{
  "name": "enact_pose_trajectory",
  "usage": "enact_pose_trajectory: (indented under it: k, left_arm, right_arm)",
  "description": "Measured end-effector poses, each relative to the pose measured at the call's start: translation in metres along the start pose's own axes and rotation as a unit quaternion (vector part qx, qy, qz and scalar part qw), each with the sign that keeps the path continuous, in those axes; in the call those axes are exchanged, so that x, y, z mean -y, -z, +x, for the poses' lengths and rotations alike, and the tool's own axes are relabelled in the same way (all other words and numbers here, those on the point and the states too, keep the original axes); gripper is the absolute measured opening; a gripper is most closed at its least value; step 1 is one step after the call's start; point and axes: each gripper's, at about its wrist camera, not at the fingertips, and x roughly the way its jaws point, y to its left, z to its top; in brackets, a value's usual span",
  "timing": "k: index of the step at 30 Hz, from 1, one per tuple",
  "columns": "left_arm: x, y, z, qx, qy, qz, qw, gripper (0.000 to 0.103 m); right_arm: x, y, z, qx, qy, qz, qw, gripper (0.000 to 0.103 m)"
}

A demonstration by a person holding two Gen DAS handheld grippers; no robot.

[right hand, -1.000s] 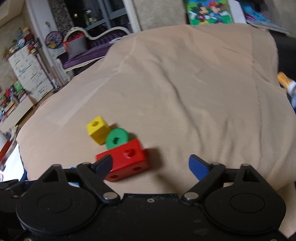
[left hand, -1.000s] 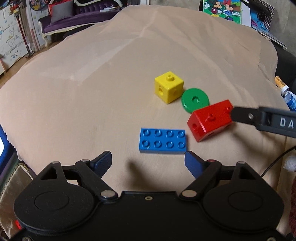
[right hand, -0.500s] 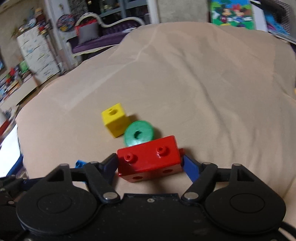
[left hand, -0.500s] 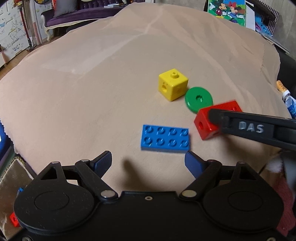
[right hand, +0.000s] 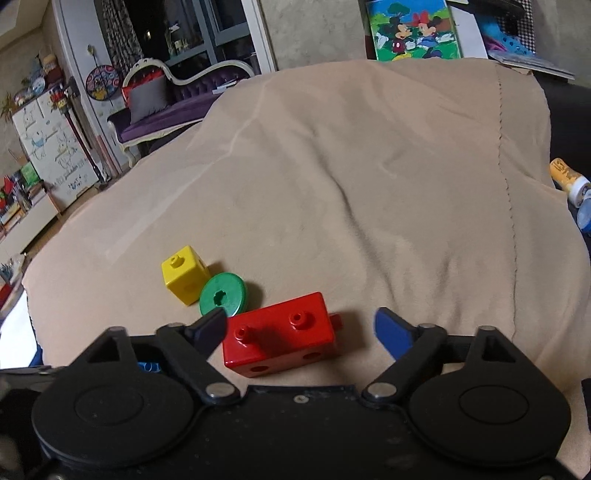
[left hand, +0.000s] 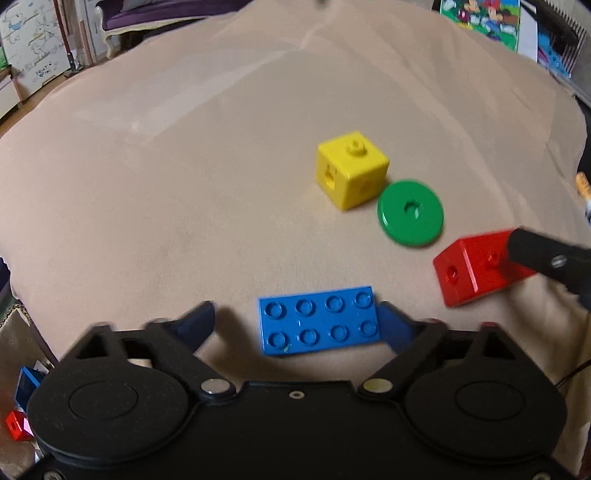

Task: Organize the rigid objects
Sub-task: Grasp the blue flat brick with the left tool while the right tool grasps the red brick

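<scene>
Four plastic toy pieces lie on a tan cloth [left hand: 184, 184] that covers a broad, softly humped surface. A flat blue brick [left hand: 319, 319] with eight studs sits between the fingers of the left gripper [left hand: 295, 321]; its right fingertip touches the brick's end, the left one stands clear, and the jaws are closing. Beyond it a yellow cube [left hand: 351, 173] with a top peg stands just beside a flat green disc [left hand: 410, 212] with a centre hole. A red block [right hand: 280, 338] with two top pegs lies between the fingers of the right gripper [right hand: 299, 328], whose jaws are opening and stand wide, the left tip at the block's end, the right one apart from it. Left of the pieces and beyond them the cloth is bare and wide; its right edge drops off near bottles [right hand: 569, 184], its far edge near a cartoon picture box [right hand: 417, 29].
</scene>
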Motion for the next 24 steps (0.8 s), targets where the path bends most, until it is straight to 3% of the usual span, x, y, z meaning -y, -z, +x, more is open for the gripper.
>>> enact_pose_trajectory:
  k: [2, 4, 10, 15, 17, 19, 24]
  left_arm:
    - [-0.002, 0.003, 0.000, 0.005, 0.003, -0.004, 1.0000, 0.069]
    - [-0.005, 0.004, -0.002, 0.007, 0.000, -0.009, 0.9999, 0.060]
    - [-0.028, 0.005, -0.012, 0.001, -0.004, -0.049, 0.9988, 0.059]
    - [-0.046, 0.014, -0.021, 0.002, -0.008, -0.069, 0.9976, 0.059]
    - [-0.056, 0.018, -0.027, 0.003, -0.007, -0.085, 0.9964, 0.059]
    - [-0.063, 0.023, -0.035, 0.007, -0.009, -0.099, 0.9950, 0.059]
    - [-0.091, 0.027, -0.062, 0.024, -0.027, -0.137, 0.9899, 0.059]
  right_arm:
    - [0.001, 0.001, -0.001, 0.001, -0.002, -0.009, 1.000, 0.100]
    - [-0.002, 0.004, -0.002, 0.003, 0.005, -0.023, 1.000, 0.102]
    - [-0.018, 0.012, 0.011, -0.018, 0.012, -0.071, 0.997, 0.103]
    - [-0.035, 0.019, 0.033, -0.030, 0.052, -0.115, 0.992, 0.103]
    - [-0.037, 0.022, 0.042, -0.039, 0.071, -0.123, 0.989, 0.100]
    - [-0.035, 0.023, 0.048, -0.055, 0.069, -0.117, 0.989, 0.077]
    - [-0.033, 0.014, 0.040, -0.064, 0.053, -0.078, 0.994, 0.076]
